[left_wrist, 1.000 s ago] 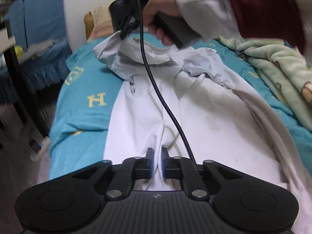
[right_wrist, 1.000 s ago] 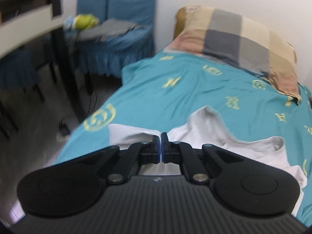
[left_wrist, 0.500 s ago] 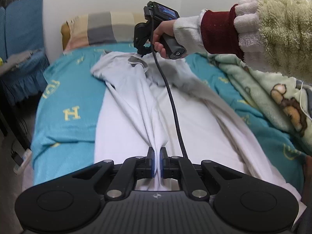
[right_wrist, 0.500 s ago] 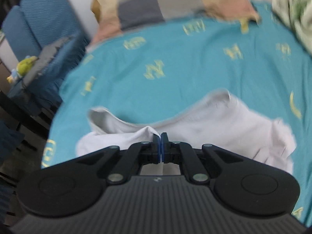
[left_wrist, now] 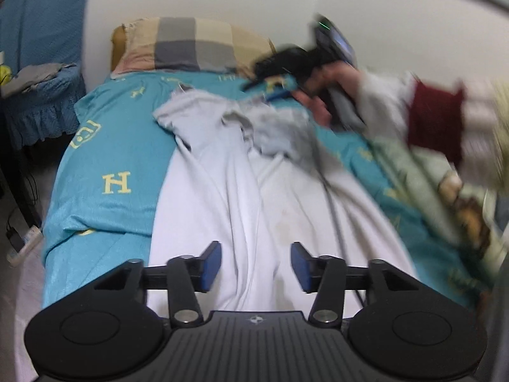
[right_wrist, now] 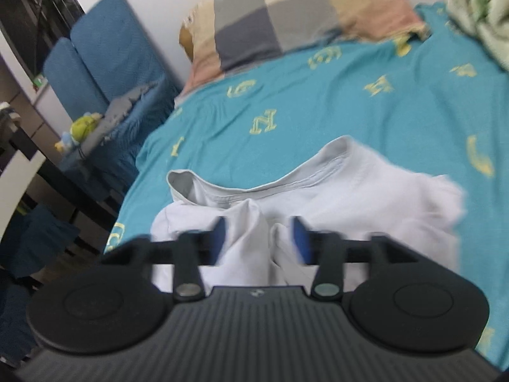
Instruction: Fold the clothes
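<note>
Left to right from the left gripper (left_wrist: 256,265): off its left side the bed drops away to bare floor with a power strip (left_wrist: 22,243) on it, and a blue chair (left_wrist: 41,63) stands further back by the wall. The teal bedsheet (left_wrist: 108,146) shows as an open strip between that bed edge and the long left edge of the white garment (left_wrist: 241,172), so there's spare room on that side. The garment runs straight ahead from the tongs toward the checked pillow (left_wrist: 191,44), wrinkled, with a raised ridge of cloth passing between the blue pads (left_wrist: 211,265). The jaws have just been opening and now stand wide, pads clear of the fabric on both sides. Off to the right the green blanket (left_wrist: 445,184) crowds the garment's right edge, so it's tighter there.

The right gripper (right_wrist: 259,238) sits at the far end of the garment, blurred in the left view, with a hand (left_wrist: 321,92) around its handle. Its jaws have also just been opening and stand wide, with the bunched cloth below the collar (right_wrist: 254,184) lying loose between them. Ahead of it is open teal sheet up to the pillow.
</note>
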A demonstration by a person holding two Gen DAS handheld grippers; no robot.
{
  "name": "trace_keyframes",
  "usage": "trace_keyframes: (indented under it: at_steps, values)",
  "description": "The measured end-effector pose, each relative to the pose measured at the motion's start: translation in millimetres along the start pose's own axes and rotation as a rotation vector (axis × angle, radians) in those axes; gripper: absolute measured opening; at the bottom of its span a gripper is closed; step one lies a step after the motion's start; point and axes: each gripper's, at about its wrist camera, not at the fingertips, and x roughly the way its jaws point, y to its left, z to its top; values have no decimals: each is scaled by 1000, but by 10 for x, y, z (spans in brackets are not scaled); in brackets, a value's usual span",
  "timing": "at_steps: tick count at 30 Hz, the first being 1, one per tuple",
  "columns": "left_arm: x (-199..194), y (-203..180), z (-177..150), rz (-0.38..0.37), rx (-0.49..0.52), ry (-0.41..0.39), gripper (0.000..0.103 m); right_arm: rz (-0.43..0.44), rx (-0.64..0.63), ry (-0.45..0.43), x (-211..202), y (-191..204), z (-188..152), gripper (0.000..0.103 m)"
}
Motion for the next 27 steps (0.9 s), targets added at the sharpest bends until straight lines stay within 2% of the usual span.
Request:
trace_keyframes:
  at_steps: [5,9,13,17,19,22,25,27]
  values:
    - [-140,81,78,-5,-116,-57,55,-1,-46,-36,-579,-41,-263,59]
    - [-151,91,85,86,-145,-59,55,-18,-125,21,-834,23,-626,58]
    - [-114,66,86,106,-124,-44,55,-56,-170,71,-947,57,-985,58]
    - [-30,-13,47,118,-60,-16,55,-132,-338,118,-842,216,-1255,56]
    - [9,12,27,113,-70,4,55,-167,-363,132,-749,213,-1349,55]
    - [5,144,60,124,-114,9,55,-161,-261,176,-777,168,-1433,55]
    - [-87,306,106,131,-149,10,59,-136,-153,147,-1111,247,-1473,55]
    - [-171,385,116,161,-168,20,60,-126,-82,130,-1403,315,-1523,55]
